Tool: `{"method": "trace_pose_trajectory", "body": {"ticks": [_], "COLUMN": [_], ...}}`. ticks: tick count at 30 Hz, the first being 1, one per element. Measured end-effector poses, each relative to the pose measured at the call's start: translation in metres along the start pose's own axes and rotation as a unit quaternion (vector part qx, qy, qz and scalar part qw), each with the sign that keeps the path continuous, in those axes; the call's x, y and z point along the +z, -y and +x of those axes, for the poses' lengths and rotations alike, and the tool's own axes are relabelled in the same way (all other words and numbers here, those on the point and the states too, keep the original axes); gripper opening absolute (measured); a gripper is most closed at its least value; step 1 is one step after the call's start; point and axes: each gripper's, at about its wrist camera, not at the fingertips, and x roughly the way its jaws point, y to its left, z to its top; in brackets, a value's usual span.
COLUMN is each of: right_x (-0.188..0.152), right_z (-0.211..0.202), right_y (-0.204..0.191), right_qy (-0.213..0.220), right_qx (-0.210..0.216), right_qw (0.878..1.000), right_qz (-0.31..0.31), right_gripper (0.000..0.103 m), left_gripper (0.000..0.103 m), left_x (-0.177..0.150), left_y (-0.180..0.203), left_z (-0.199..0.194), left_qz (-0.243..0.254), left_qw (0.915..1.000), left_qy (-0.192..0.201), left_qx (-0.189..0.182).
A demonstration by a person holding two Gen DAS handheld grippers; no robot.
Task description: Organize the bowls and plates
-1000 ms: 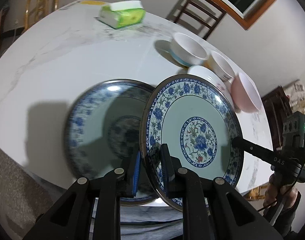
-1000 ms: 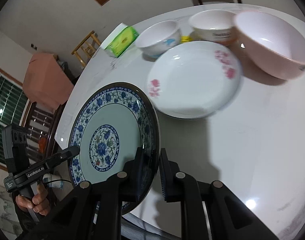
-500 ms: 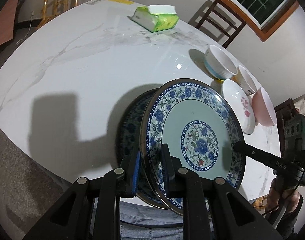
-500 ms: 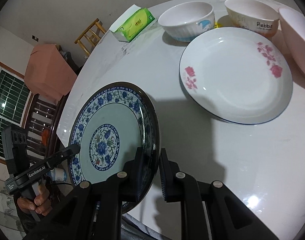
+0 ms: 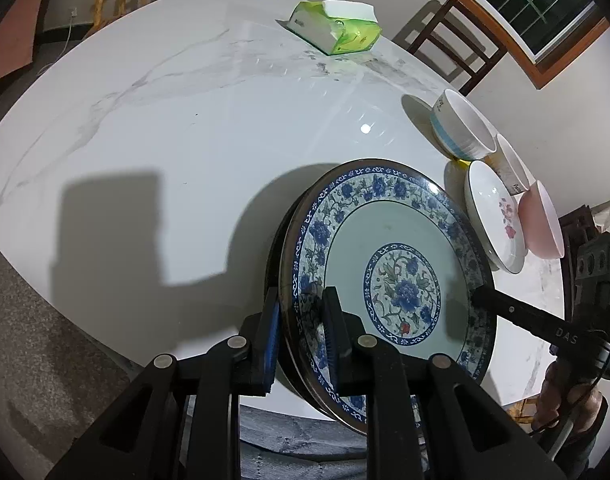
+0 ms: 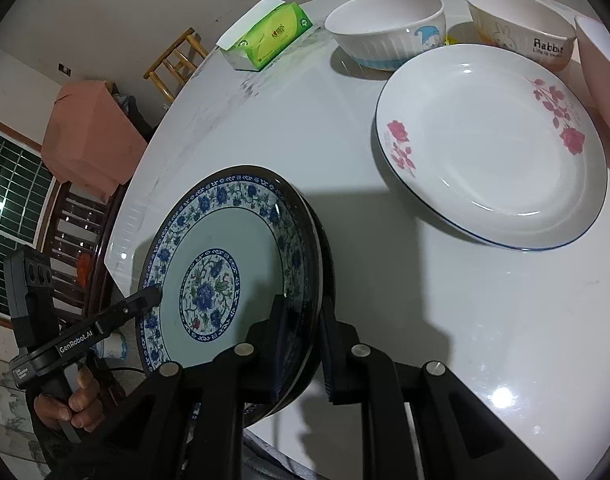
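Left gripper (image 5: 303,330): jaws narrow, clamped on the near rim of the blue-patterned plate (image 5: 389,280); one blue pad behind the rim, one on the plate's face.
Right gripper (image 6: 301,344): jaws narrow, gripping the opposite rim of the same plate (image 6: 225,276); one finger over the patterned face, one behind the dark underside.
Blue-patterned plate: held between both grippers, just ahead of the fingertips, over the near edge of the white table (image 5: 185,140).
Second dark rim (image 5: 279,236): sits just behind and under the held plate; cannot tell whether the two touch.
Rose plate (image 6: 493,148): on the table ahead and right of the right gripper, well apart from it.
Bowls: a blue-banded bowl (image 6: 385,28) and a rabbit-print bowl (image 6: 521,20) stand beyond the rose plate; a pink bowl (image 6: 601,76) is cut off at the right frame edge.
Tissue pack (image 5: 337,30): green, at the far side of the table from the left gripper.
Hard to make out: the lower plate's pattern is almost wholly hidden; the held plate's nearest rim is masked by the gripper fingers in both views.
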Motion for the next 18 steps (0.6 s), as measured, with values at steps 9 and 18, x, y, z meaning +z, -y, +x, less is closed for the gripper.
{"method": "trace_pose_trajectory", "body": {"ticks": [9,18], "right_x": [-0.0014,-0.0012], "right_z": [0.0042,0.0082], "right_y": [-0.0049,-0.0107], "right_qy": [-0.004,-0.006], "right_qx": [-0.005,-0.02], "right_qw": [1.0,1.0], "right_qz": [-0.004,-0.019], "right_gripper": [0.018,0.018], "left_gripper": [0.017,0.02], "left_x": [0.0022,-0.0018], "left_y": [-0.0031,-0.0084], "left_z": [-0.0002,0.0093], "left_qz": [0.002,-0.003], "left_qw": [1.0,0.9998], "left_qy": [0.003,-0.011], "left_qx": [0.006,0.016]}}
